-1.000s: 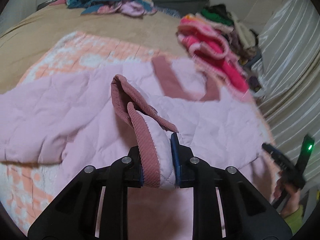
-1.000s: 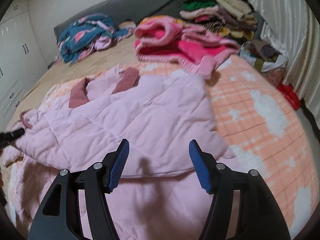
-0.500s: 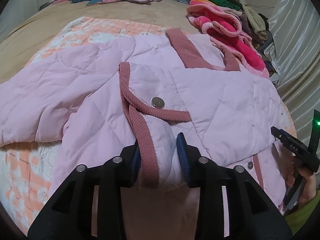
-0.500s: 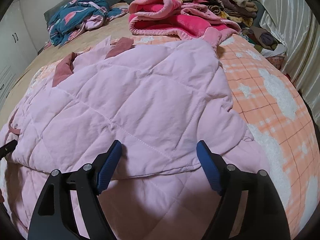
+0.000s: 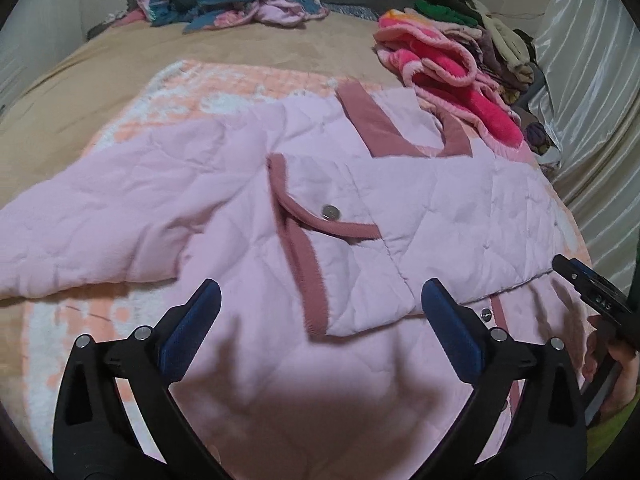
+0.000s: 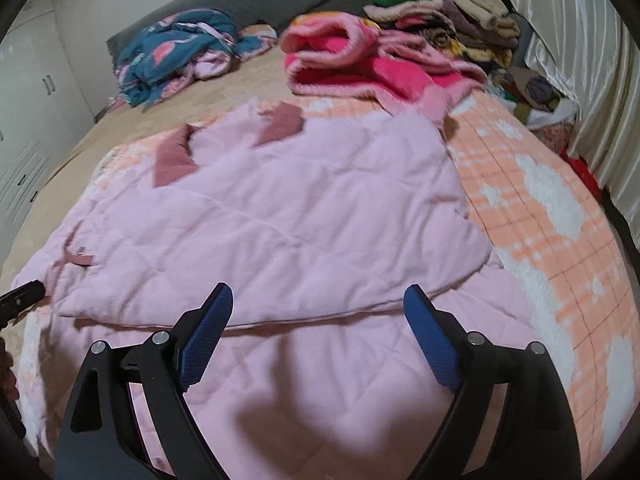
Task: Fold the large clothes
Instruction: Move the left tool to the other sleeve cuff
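left gripper (image 5: 320, 304) jaws wide, right gripper (image 6: 318, 308) likewise

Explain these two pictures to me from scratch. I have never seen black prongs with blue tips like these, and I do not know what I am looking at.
No robot here: a person holds a two-finger clamp in each hand, with a fisheye camera mounted on each that looks along the fingers. One picture comes from the left hand-held gripper, the other from the right hand-held gripper. The blue tips are grip pads. Both clamps are open and hold nothing.

Under them, on a bed, lies a pink quilted jacket with darker pink trim, one sleeve laid across its front. It rests on an orange checked blanket. Farther back are a hot-pink fleece garment, a teal patterned bundle and a stack of folded clothes. The left view also catches the right clamp at its right edge.
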The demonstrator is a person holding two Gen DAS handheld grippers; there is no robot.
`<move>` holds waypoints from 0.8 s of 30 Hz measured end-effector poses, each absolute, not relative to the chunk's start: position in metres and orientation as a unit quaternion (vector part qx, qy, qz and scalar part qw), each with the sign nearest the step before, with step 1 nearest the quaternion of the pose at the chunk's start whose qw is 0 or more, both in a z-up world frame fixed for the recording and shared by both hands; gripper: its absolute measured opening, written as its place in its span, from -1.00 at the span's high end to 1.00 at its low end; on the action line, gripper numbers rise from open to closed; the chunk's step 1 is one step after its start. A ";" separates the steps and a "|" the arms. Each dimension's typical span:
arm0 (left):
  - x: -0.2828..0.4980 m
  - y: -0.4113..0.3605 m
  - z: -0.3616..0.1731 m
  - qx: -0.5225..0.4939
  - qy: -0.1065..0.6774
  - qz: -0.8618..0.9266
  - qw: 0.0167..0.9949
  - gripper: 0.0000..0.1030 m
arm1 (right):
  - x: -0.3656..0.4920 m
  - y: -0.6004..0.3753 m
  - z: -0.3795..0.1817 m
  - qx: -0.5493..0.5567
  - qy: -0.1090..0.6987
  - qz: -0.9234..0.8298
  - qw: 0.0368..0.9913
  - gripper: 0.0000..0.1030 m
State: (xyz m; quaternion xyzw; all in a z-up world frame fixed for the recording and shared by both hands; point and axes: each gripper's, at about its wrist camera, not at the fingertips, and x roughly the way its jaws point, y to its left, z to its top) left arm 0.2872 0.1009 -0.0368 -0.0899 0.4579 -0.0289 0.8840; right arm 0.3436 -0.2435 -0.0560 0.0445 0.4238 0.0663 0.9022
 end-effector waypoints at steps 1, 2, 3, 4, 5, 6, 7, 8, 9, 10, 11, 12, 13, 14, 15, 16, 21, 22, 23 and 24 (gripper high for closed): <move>0.284 0.105 -0.033 -0.091 0.455 -0.024 0.885 -0.82 | 0.341 -0.239 -0.051 0.042 0.419 0.069 0.905 -0.68; 0.283 0.108 -0.031 -0.092 0.454 -0.022 0.886 -0.82 | 0.339 -0.235 -0.046 0.041 0.413 0.073 0.907 -0.68; 0.281 0.112 -0.028 -0.093 0.451 -0.018 0.887 -0.82 | 0.335 -0.228 -0.039 0.039 0.406 0.081 0.910 -0.68; 0.278 0.115 -0.026 -0.093 0.449 -0.013 0.889 -0.82 | 0.333 -0.223 -0.036 0.038 0.402 0.084 0.911 -0.68; 0.276 0.120 -0.023 -0.093 0.446 -0.007 0.890 -0.82 | 0.330 -0.216 -0.030 0.035 0.397 0.090 0.913 -0.68; 0.274 0.124 -0.021 -0.094 0.445 -0.004 0.891 -0.82 | 0.327 -0.209 -0.025 0.032 0.392 0.096 0.914 -0.68; 0.273 0.128 -0.019 -0.095 0.443 -0.001 0.892 -0.82 | 0.324 -0.201 -0.019 0.029 0.387 0.102 0.916 -0.68; 0.270 0.133 -0.017 -0.097 0.441 0.003 0.893 -0.82 | 0.323 -0.196 -0.016 0.028 0.385 0.106 0.916 -0.68; 0.268 0.137 -0.015 -0.098 0.439 0.007 0.893 -0.82 | 0.321 -0.189 -0.010 0.027 0.381 0.112 0.917 -0.68; 0.266 0.141 -0.013 -0.098 0.437 0.010 0.894 -0.82 | 0.319 -0.183 -0.006 0.024 0.378 0.116 0.918 -0.68; 0.264 0.146 -0.011 -0.099 0.434 0.013 0.895 -0.82 | 0.316 -0.177 -0.002 0.022 0.374 0.120 0.919 -0.68; 0.262 0.150 -0.009 -0.099 0.432 0.017 0.896 -0.82 | 0.314 -0.170 0.003 0.020 0.370 0.125 0.921 -0.68; 0.261 0.154 -0.007 -0.099 0.430 0.020 0.897 -0.82 | 0.312 -0.163 0.008 0.018 0.365 0.131 0.921 -0.68; 0.259 0.157 -0.006 -0.100 0.429 0.022 0.898 -0.82 | 0.310 -0.156 0.013 0.016 0.361 0.136 0.922 -0.68; 0.257 0.162 -0.005 -0.100 0.427 0.025 0.898 -0.82 | 0.308 -0.149 0.016 0.013 0.358 0.139 0.923 -0.68; 0.255 0.166 -0.004 -0.102 0.426 0.027 0.899 -0.82 | 0.306 -0.143 0.020 0.011 0.356 0.143 0.924 -0.68; 0.244 0.193 0.002 -0.106 0.420 0.042 0.900 -0.82 | 0.300 -0.110 0.032 0.005 0.351 0.160 0.923 -0.68; 0.242 0.198 0.001 -0.105 0.421 0.047 0.900 -0.82 | 0.299 -0.102 0.034 0.000 0.350 0.163 0.922 -0.68; 0.241 0.203 0.001 -0.106 0.421 0.050 0.899 -0.82 | 0.297 -0.093 0.036 -0.005 0.349 0.165 0.922 -0.68; 0.240 0.209 0.000 -0.108 0.422 0.052 0.899 -0.82 | 0.296 -0.087 0.037 -0.006 0.347 0.167 0.923 -0.68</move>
